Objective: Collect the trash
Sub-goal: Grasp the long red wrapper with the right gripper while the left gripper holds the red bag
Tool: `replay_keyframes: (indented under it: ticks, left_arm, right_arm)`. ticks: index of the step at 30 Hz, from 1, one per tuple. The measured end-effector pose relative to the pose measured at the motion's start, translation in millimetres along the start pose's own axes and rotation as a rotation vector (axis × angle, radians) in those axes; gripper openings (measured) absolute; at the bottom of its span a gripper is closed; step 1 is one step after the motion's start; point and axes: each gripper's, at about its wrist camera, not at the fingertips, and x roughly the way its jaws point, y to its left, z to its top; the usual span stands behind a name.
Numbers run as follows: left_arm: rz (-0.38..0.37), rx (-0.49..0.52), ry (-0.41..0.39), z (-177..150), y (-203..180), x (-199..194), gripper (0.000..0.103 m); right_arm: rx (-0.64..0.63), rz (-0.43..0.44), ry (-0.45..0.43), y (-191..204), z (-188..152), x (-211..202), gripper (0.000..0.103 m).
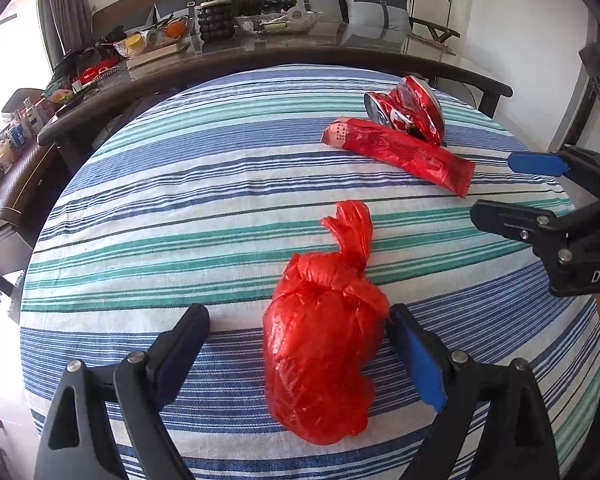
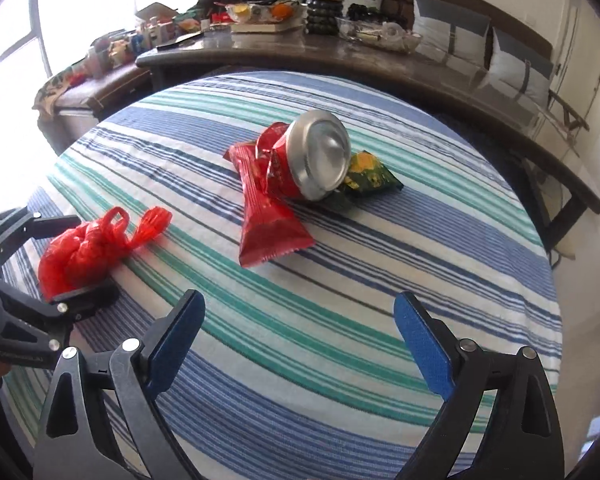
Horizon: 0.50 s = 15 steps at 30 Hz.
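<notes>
Knotted red plastic bag point(image 1: 324, 344) lying on the striped cloth point(image 1: 180, 184) at the worktop's near edge, between the spread jaws of the left gripper point(image 1: 300, 344), one pad just beside it. Toward the far edge: red wrapper point(image 2: 266, 220), crushed can point(image 2: 316, 160), green packet point(image 2: 370, 174), clustered and touching. Right gripper point(image 2: 300, 344) open and empty. Closing well means centring the bag's bulk, not its loose tail.
</notes>
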Motion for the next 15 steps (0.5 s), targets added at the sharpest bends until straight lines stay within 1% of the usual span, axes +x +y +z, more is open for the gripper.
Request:
replay_keyframes:
  ticks: [2,4,5,7,8,9,12,15]
  left_arm:
    - [0.004,-0.003,-0.007,0,1,0,0.093]
    - [0.004,-0.004,-0.009,0,1,1,0.094]
    - [0.003,-0.003,-0.009,1,2,2,0.095]
    - [0.002,-0.004,-0.007,2,3,3,0.095]
    - [0.002,-0.004,-0.007,2,3,3,0.095]
    - [0.003,-0.005,-0.007,3,3,3,0.095]
    - [0.005,-0.008,-0.006,3,4,4,0.095]
    - [0.010,-0.014,-0.011,2,3,3,0.095]
  right_arm:
    - [-0.031,-0.010,0.007,9,21,13,0.092]
    - [-0.043,-0.016,0.028,14,35,26,0.088]
    - [-0.040,-0.013,0.047,16,39,31,0.083]
    - [-0.030,0.010,0.071,18,41,38,0.065]
    - [-0.025,0.015,0.076,18,40,38,0.038]
    - [-0.021,0.012,0.084,19,38,37,0.029]
    - [0.000,0.036,0.078,20,20,23,0.028]
    - [0.012,0.038,0.066,17,-11,-1,0.028]
